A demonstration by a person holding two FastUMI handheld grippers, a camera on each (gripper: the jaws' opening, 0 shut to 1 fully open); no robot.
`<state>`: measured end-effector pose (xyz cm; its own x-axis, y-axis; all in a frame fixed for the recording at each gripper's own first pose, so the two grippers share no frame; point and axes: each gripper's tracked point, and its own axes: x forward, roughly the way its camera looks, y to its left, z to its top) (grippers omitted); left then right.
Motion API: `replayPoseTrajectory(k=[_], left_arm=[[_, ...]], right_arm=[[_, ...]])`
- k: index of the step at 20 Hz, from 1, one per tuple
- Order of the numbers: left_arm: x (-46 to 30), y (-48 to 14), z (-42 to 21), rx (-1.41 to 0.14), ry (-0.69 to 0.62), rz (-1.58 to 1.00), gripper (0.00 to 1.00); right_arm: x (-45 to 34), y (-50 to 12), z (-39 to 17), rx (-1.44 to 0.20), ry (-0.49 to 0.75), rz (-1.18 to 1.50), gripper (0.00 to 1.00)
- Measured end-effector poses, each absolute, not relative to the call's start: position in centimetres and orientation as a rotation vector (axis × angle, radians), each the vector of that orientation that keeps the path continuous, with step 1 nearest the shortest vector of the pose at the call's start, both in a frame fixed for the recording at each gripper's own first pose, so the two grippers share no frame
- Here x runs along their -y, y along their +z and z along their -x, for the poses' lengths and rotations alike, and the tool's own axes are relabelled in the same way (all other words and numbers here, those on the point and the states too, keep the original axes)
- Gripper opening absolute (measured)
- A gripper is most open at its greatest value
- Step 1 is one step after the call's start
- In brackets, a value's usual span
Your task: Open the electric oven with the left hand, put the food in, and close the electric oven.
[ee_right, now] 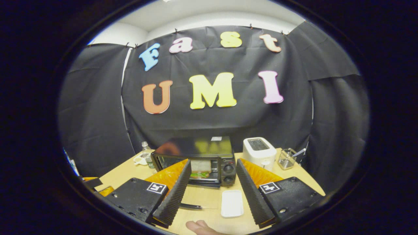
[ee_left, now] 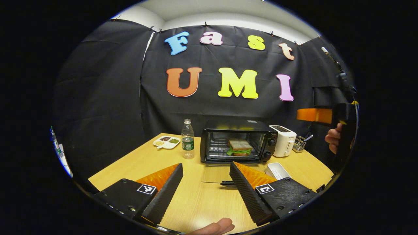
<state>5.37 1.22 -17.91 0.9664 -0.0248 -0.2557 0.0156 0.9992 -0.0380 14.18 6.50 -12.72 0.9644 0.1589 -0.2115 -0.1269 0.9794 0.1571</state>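
Note:
The black electric oven stands at the back of the wooden table, and its glass door looks closed. Through the glass I see a sandwich with green lettuce lying on the rack. My left gripper is open over the table, well in front of the oven, with nothing between its fingers. My right gripper is also open and holds nothing. In the left gripper view the right gripper hangs high at the right edge, held by a hand.
A white toaster and a wire basket stand right of the oven. A water bottle and a divided plate are to its left. An empty white dish and a dark utensil lie in front.

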Motion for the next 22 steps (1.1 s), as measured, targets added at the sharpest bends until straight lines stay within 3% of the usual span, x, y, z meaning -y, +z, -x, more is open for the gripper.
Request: replayPoseTrajectory(k=[1,3,4,6,7,8,9,11,13,14,15,19,20,22], left_arm=[[-0.5,-18.6,-5.8,-0.276,-0.033,0.045,0.95],[1.2,-20.4,-6.7,-0.321,-0.057,0.056,0.95],[2.1,-21.4,-7.0,-0.346,-0.069,0.056,0.95],[3.7,-23.6,-7.6,-0.404,-0.093,0.056,0.95],[4.6,-24.8,-7.8,-0.431,-0.106,0.063,0.95],[5.4,-25.6,-8.2,-0.459,-0.123,0.070,0.95],[6.3,-26.5,-8.5,-0.484,-0.134,0.072,0.95],[7.3,-28.5,-8.9,-0.533,-0.150,0.056,0.95],[8.3,-30.2,-9.0,-0.573,-0.166,0.030,0.95],[8.6,-30.9,-9.1,-0.591,-0.169,0.014,0.95],[8.8,-31.7,-9.2,-0.609,-0.170,-0.001,0.95],[9.6,-33.9,-9.8,-0.671,-0.172,-0.020,0.95],[9.7,-34.4,-9.9,-0.686,-0.168,-0.025,0.95],[10.0,-35.0,-10.3,-0.700,-0.166,-0.027,0.95]], right_arm=[[-5.2,-12.2,-13.4,-0.210,0.124,-0.130,0.81],[-3.1,-10.9,-11.9,-0.173,0.096,-0.125,0.81],[-2.0,-10.4,-11.3,-0.154,0.081,-0.132,0.89],[0.0,-8.8,-10.1,-0.107,0.045,-0.145,0.89],[0.9,-7.7,-9.6,-0.068,0.029,-0.141,0.81],[1.5,-6.7,-8.9,-0.033,0.021,-0.128,0.81],[2.1,-6.4,-8.4,-0.020,0.010,-0.101,0.89],[2.8,-6.3,-7.6,-0.002,0.006,-0.064,0.89],[3.0,-5.7,-7.1,0.012,0.012,-0.049,0.89],[3.2,-5.9,-6.9,0.010,0.012,-0.041,0.81],[3.4,-6.1,-6.7,0.007,0.012,-0.039,0.90],[4.2,-7.3,-6.6,-0.025,0.019,-0.055,0.92],[4.5,-7.6,-6.7,-0.031,0.019,-0.056,0.87],[5.0,-8.3,-7.0,-0.043,0.014,-0.056,0.92]])
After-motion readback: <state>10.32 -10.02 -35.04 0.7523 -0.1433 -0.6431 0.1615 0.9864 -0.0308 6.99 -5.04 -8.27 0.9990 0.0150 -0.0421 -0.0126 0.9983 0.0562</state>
